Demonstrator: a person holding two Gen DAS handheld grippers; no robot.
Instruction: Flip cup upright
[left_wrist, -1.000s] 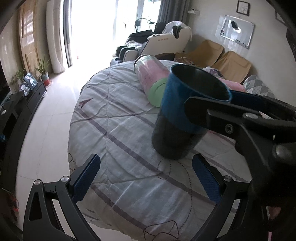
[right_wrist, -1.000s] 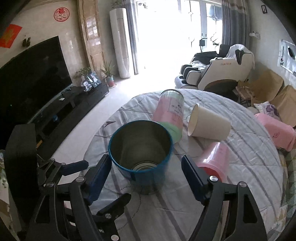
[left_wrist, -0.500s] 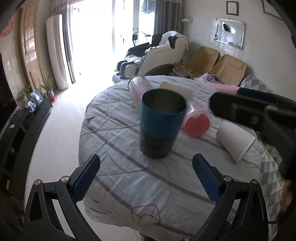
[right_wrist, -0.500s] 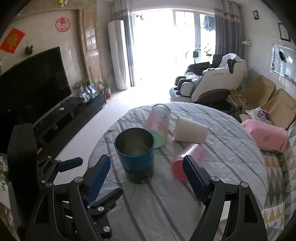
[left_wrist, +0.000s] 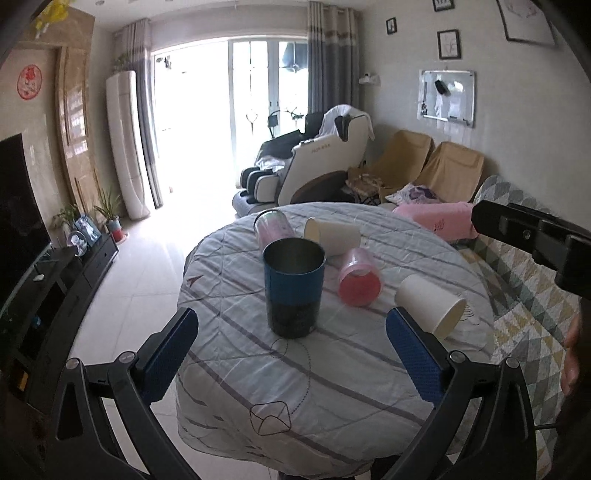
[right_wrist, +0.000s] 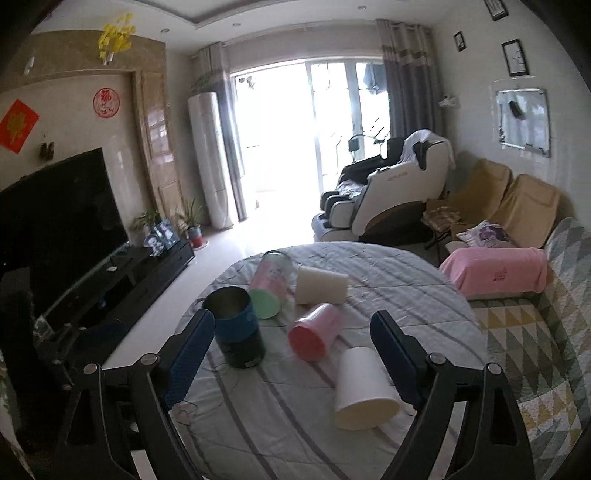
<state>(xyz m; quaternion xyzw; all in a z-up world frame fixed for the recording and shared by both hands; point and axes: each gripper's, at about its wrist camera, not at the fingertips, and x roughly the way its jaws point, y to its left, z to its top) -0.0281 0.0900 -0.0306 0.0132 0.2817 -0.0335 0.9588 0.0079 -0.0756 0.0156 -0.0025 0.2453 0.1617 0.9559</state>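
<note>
A blue and black metal cup (left_wrist: 294, 288) stands upright on the round cloth-covered table (left_wrist: 332, 387); it also shows in the right wrist view (right_wrist: 238, 326). A red-bottomed pink cup (left_wrist: 358, 277) (right_wrist: 314, 332), a near white paper cup (left_wrist: 430, 304) (right_wrist: 364, 387), a far white paper cup (left_wrist: 332, 234) (right_wrist: 321, 285) and a pink tumbler with a green base (left_wrist: 273, 229) (right_wrist: 269, 291) all lie on their sides. My left gripper (left_wrist: 291, 354) is open and empty, back from the blue cup. My right gripper (right_wrist: 291, 354) is open and empty above the table's near part.
The table edge drops to a tiled floor on the left, toward a black TV stand (right_wrist: 122, 277). A sofa with a patterned quilt (right_wrist: 535, 332) and a pink towel (right_wrist: 495, 269) sits right of the table. A massage chair (right_wrist: 388, 199) stands behind.
My right gripper has let go of the blue cup, which stands upright. Both grippers have drawn back and up from the table, so more of the room shows.
</note>
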